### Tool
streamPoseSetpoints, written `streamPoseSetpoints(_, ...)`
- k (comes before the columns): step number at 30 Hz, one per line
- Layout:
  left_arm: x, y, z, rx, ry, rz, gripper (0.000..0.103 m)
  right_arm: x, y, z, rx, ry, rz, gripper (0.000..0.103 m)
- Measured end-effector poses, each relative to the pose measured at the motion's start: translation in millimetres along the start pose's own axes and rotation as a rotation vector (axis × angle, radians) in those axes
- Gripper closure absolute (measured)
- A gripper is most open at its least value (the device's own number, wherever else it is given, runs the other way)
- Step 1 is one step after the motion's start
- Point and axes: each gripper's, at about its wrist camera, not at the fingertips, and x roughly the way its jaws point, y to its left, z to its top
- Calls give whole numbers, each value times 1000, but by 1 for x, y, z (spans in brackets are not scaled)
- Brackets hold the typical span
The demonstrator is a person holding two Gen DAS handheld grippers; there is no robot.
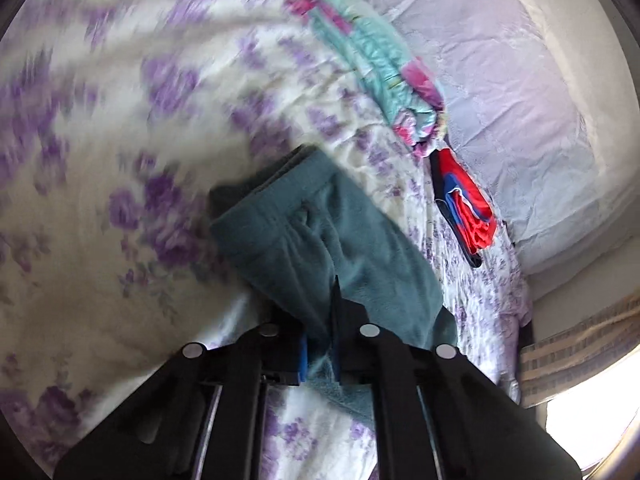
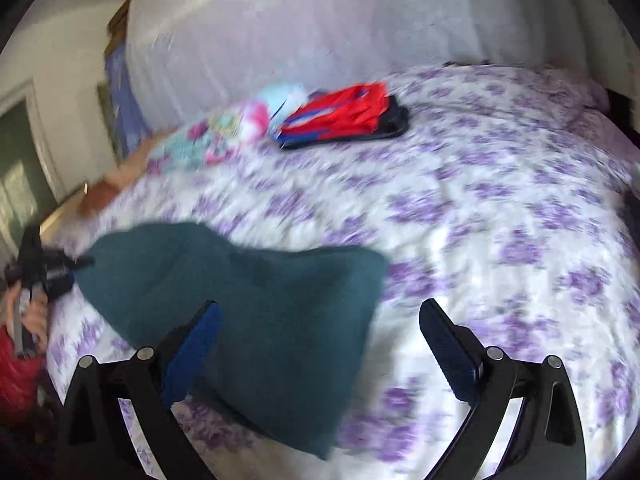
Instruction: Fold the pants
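Item: teal fleece pants [image 2: 240, 300], one pair, lying on a bed [image 2: 500, 220] covered with a white spread printed with purple flowers. Condition: bunched and creased rather than squared; apparently doubled over already, though blur makes the layers hard to count. Left gripper [image 1: 320, 344]: fingers closed almost fully, one edge of the teal cloth pinched between them, the rest of the garment running forward and away from the tips. Right gripper [image 2: 320, 344]: fingers spread wide, holding nothing; the teal cloth lies under and beyond the left-hand finger, bare spread in front of the right-hand one. In the right wrist view the left gripper appears far off to the left of the fingers, at the garment's end. Other stock, well beyond the fingers near a pale pillow [image 1: 500, 100]: a folded red and blue garment [image 2: 344, 114] and a folded aqua and pink garment [image 1: 372, 64], just beside each other. Progress, as judged: early to middle; one end is secured, the other is not yet taken, and the folding and smoothing remain.
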Motion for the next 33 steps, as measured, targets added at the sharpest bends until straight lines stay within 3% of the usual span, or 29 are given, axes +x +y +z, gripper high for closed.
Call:
streamPoseSetpoints(4,-19,-48,-2,165,-67,60,96,-2,-38,-10,72,99,-105,4)
streamPoseSetpoints(8,-22,-124,-20,419,-111,131,96,-11,-78,-19,260,74,41,4)
streamPoseSetpoints(12,-7,-206,-64,688,-121,153,96,-9,-85,-20,309,64,73,4)
streamPoseSetpoints(16,18,-288,-150,996,-93,78,96,-10,-84,-22,316,58,86,4)
streamPoseSetpoints(19,49,-322,-232,1240,-8,43,92,-13,-89,-21,341,44,109,4)
streamPoseSetpoints(21,73,-323,-274,1345,46,71,73,-14,-92,-20,354,32,121,4)
streamPoseSetpoints(22,78,-321,-284,1361,49,82,69,-14,-94,-20,361,26,125,4)
streamPoseSetpoints(23,79,-315,-287,1351,58,65,56,-15,-95,-20,367,22,129,4)
streamPoseSetpoints(27,52,-303,-258,1206,56,-37,26,-14,-95,-20,364,22,126,4)
streamPoseSetpoints(30,35,-293,-229,1124,6,-46,19,-14,-95,-19,362,22,122,4)
streamPoseSetpoints(33,37,-276,-202,1030,-25,28,19,-17,-93,-18,358,10,94,4)
